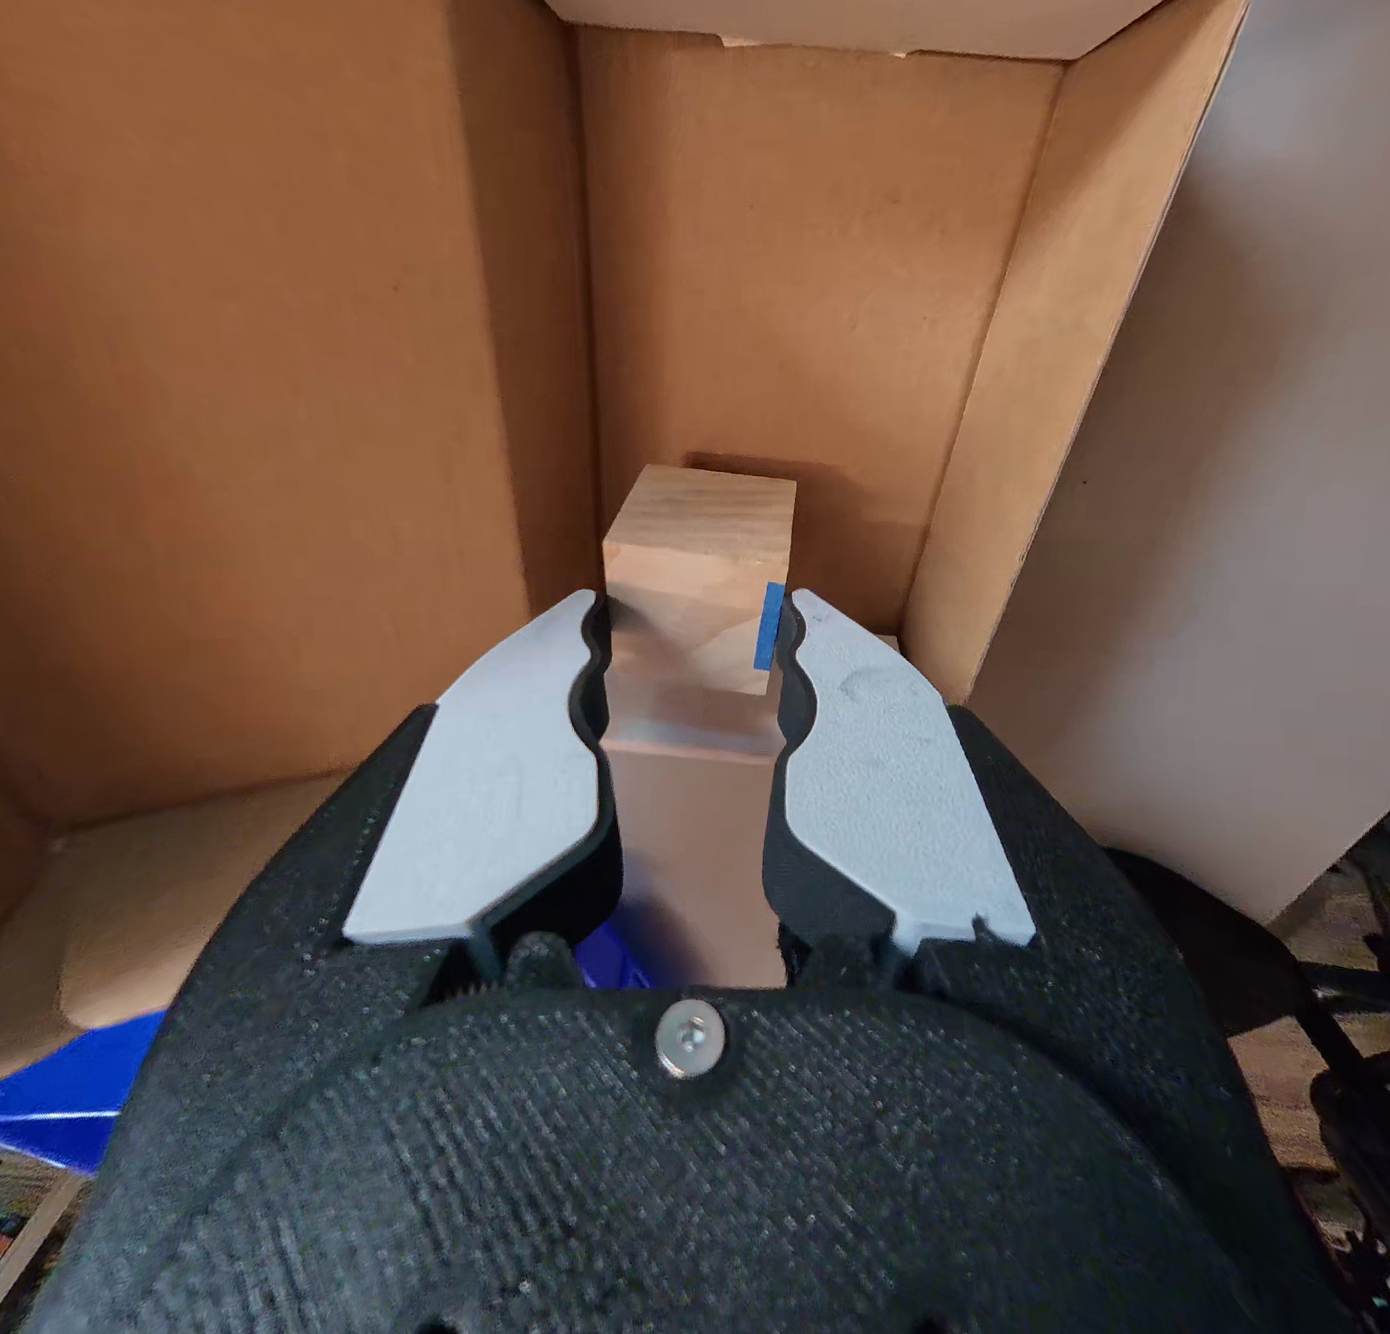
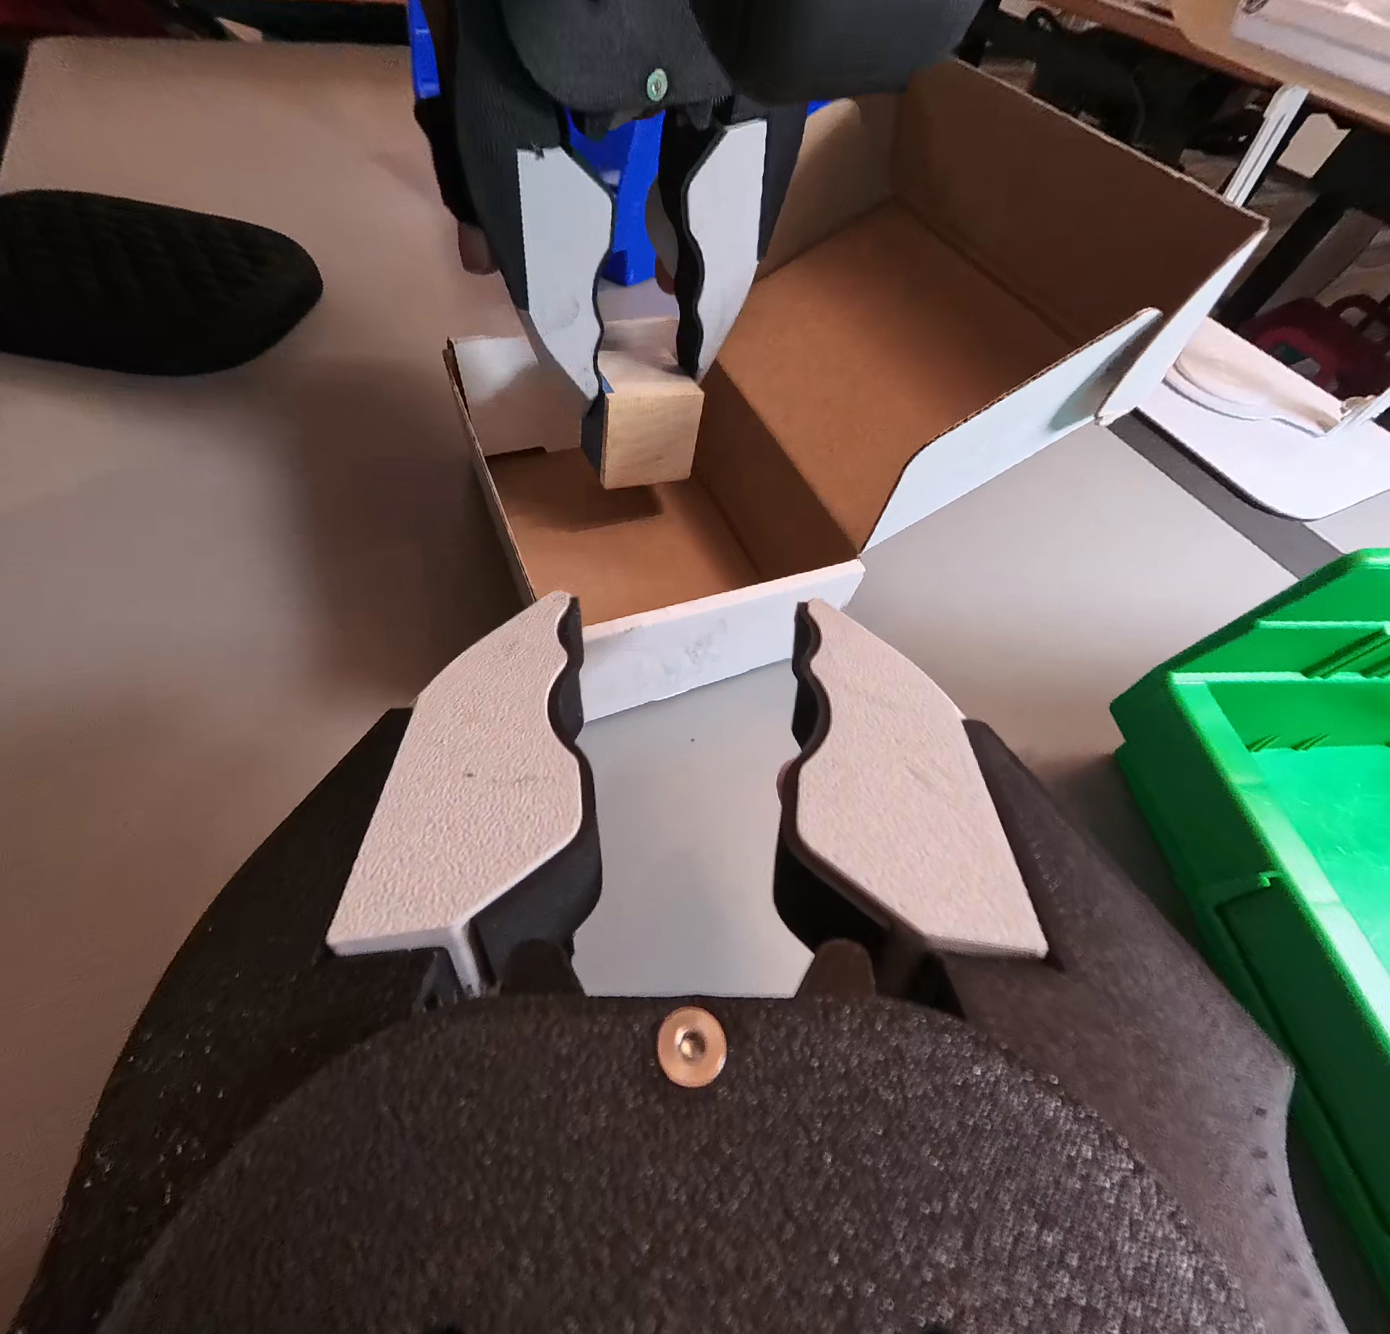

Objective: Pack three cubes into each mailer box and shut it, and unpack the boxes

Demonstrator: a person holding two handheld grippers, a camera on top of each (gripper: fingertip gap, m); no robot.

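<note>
One cube in play: a wooden cube [image 2: 650,433] is pinched between the fingertips of the left gripper [image 2: 645,388], hanging clear above the floor of the mailer box [image 2: 722,644]; its shadow falls on the cardboard just beneath.
Cube from the left jaws: at 12 o'clock in the left wrist view, right at the tips [image 1: 692,621]; a strip of blue tape [image 1: 769,625] on its side touches the 3 o'clock finger.
Left jaws: narrow, clamped on two opposite faces of the cube.
Right jaws: standing wide with nothing between them; the right gripper [image 2: 688,647] hovers over the table [image 2: 188,621] just short of the box's near white wall.
Box from the right jaws: 12 o'clock, lid [image 2: 1053,260] thrown back towards 2 o'clock.
Box contents: none visible; the floor looks bare apart from the shadow.
Long axis: none to speak of on a cube; the box's length runs 7 to 1 o'clock in the right wrist view.
Nearer hand: the left, plainly; judged next move is straight down or straight up.
Green bin [image 2: 1279,771]: 3 o'clock of the right gripper, well apart from the cube.
</note>
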